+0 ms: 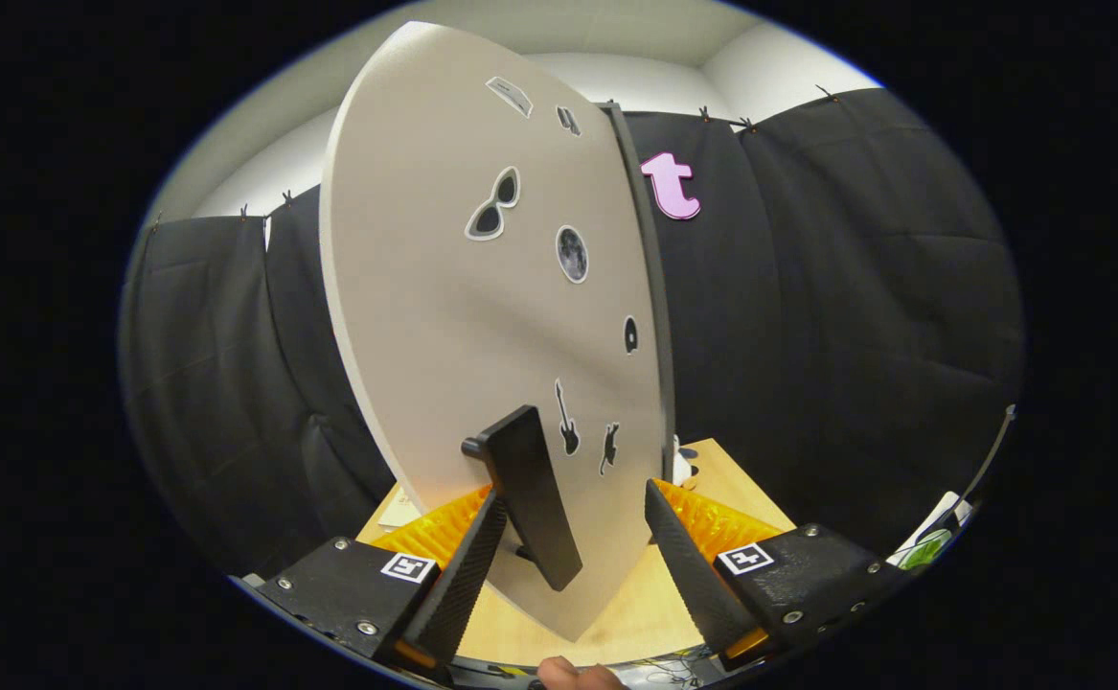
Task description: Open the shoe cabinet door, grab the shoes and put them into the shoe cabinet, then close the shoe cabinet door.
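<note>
Between my fingers [578, 556] stands the cabinet door [482, 316] with its black handle [530, 494] — I am spread wide around it, my left finger at the handle's side, though I cannot tell if it touches. By my guess the door is only part swung — whether opening or closing is unclear.

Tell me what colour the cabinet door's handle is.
Black. The handle stands out against the pale grey door in the gripper view, between the open jaws of the gripper.
</note>
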Motion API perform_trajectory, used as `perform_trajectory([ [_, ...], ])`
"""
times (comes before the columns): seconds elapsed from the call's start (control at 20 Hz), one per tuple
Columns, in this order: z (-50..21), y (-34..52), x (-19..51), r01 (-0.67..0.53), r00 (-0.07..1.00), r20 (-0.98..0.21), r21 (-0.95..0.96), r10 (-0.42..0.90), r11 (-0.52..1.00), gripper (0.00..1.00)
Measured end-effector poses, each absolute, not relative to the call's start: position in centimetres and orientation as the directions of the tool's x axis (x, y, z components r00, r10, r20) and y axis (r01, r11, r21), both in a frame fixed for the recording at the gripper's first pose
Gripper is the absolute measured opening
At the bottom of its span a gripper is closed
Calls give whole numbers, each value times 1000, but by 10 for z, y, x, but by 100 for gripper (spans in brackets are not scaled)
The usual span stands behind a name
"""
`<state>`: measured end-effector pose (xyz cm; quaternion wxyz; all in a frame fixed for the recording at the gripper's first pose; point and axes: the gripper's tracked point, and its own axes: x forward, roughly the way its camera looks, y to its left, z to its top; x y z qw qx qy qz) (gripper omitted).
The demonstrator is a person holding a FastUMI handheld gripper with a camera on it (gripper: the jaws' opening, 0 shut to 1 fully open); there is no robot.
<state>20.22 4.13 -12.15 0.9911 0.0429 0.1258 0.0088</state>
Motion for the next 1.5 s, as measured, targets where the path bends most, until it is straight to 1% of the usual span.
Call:
perform_trajectory([
  [0.15,-125,82,224,-64,960,-266,83,84,995,92],
  [0.3,-127,110,243,-93,957,-270,44,101,995,92],
  [0.5,-141,138,274,-119,947,-294,59,131,991,92],
  [0.55,-140,139,282,-115,952,-280,63,128,991,92],
  [0.8,-137,144,290,-145,942,-292,85,164,986,91],
  [1.1,-135,160,312,-215,939,-273,8,209,977,91],
  [1.35,-139,171,331,-265,923,-277,49,268,963,91],
  [1.5,-138,170,337,-266,925,-271,37,266,963,93],
])
